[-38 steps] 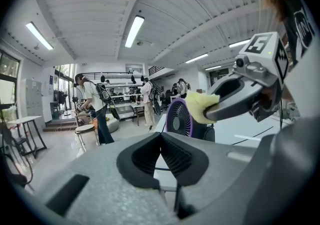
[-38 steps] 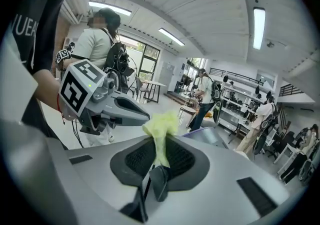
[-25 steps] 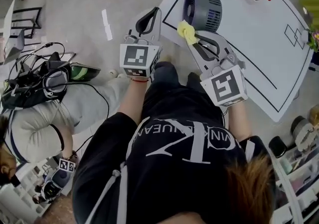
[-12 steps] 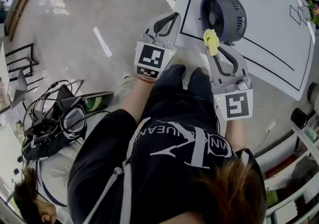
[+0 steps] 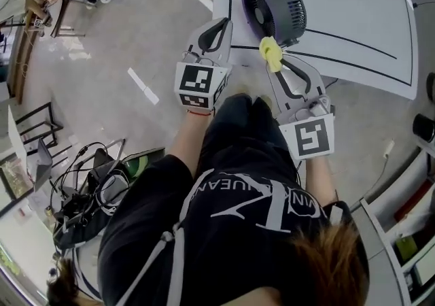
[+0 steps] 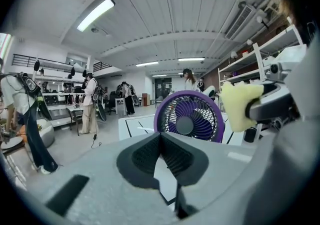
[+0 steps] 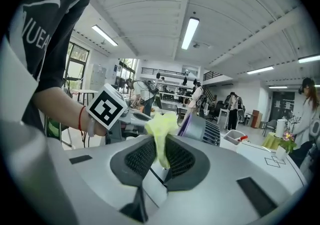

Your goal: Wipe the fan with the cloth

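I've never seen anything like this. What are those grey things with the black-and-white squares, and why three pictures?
There is no robot: a person holds a grey two-jaw gripper in each hand, and the patterned cubes belong to them. One picture looks down from a camera on the person's head; the other two come from cameras riding on the grippers. On the white table with black lines stands a small round grey-and-purple fan. The right gripper pinches a yellow cloth near the fan's rim. The left gripper is shut on nothing.
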The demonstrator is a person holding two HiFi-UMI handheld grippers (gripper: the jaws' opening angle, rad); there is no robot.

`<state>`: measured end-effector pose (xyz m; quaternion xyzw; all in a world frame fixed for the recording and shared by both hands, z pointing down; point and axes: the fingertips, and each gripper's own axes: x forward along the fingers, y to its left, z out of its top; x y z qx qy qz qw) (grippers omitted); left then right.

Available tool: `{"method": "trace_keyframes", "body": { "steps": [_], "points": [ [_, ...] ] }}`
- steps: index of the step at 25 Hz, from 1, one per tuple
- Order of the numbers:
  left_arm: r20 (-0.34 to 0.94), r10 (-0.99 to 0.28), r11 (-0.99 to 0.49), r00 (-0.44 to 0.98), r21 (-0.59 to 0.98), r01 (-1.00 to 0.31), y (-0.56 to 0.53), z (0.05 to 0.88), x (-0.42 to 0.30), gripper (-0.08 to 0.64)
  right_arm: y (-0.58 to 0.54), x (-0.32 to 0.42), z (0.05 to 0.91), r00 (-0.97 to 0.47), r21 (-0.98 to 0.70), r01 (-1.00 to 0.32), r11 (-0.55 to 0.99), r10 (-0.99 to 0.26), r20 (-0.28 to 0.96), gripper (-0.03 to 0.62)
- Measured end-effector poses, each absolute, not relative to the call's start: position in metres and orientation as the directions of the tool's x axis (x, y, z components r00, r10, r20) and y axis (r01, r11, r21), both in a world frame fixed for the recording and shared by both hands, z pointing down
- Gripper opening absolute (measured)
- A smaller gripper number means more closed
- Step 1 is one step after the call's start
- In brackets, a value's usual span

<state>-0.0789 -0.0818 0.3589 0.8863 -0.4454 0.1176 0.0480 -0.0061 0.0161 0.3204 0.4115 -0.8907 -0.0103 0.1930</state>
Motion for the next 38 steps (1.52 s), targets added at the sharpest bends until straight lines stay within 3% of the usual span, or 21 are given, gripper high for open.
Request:
{"method": "trace_keyframes", "body": {
  "steps": [10,19,23,25,33,38],
  "points": [
    [0.234,-0.680,-0.715,0.695,0.001,-0.699,-0.097,0.369,-0.075,0.009,0.001,-0.025,0.326,-0.446,0.202,-0.829,0.521,-0.835,0.321,0.058],
    [0.186,-0.496,-0.865,0.848,-0.025,-0.500,-0.129,0.371,-0.070,0.047,-0.047,-0.043,0.327,-0.119,0.412,-0.876,0.251,-0.940,0.320,0.058],
    [0.163,-0.372,-0.927,0.914,-0.014,-0.375,-0.132,0.372,-0.058,0.154,-0.069,-0.043,0.319,0.046,0.601,-0.786,0.145,-0.956,0.290,0.058],
    [0.162,-0.318,-0.947,0.934,-0.008,-0.321,-0.131,0.375,-0.052,0.165,-0.076,-0.043,0.319,0.118,0.685,-0.720,0.115,-0.952,0.284,0.058],
    [0.138,-0.165,-0.983,0.977,0.054,-0.174,-0.128,0.376,-0.035,0.137,-0.085,-0.033,0.312,0.346,0.904,-0.423,0.058,-0.912,0.220,0.057],
    [0.141,-0.155,-0.986,0.978,0.044,-0.163,-0.132,0.378,-0.034,0.088,-0.087,-0.023,0.314,0.396,0.937,-0.342,0.072,-0.893,0.213,0.057]
  ]
}}
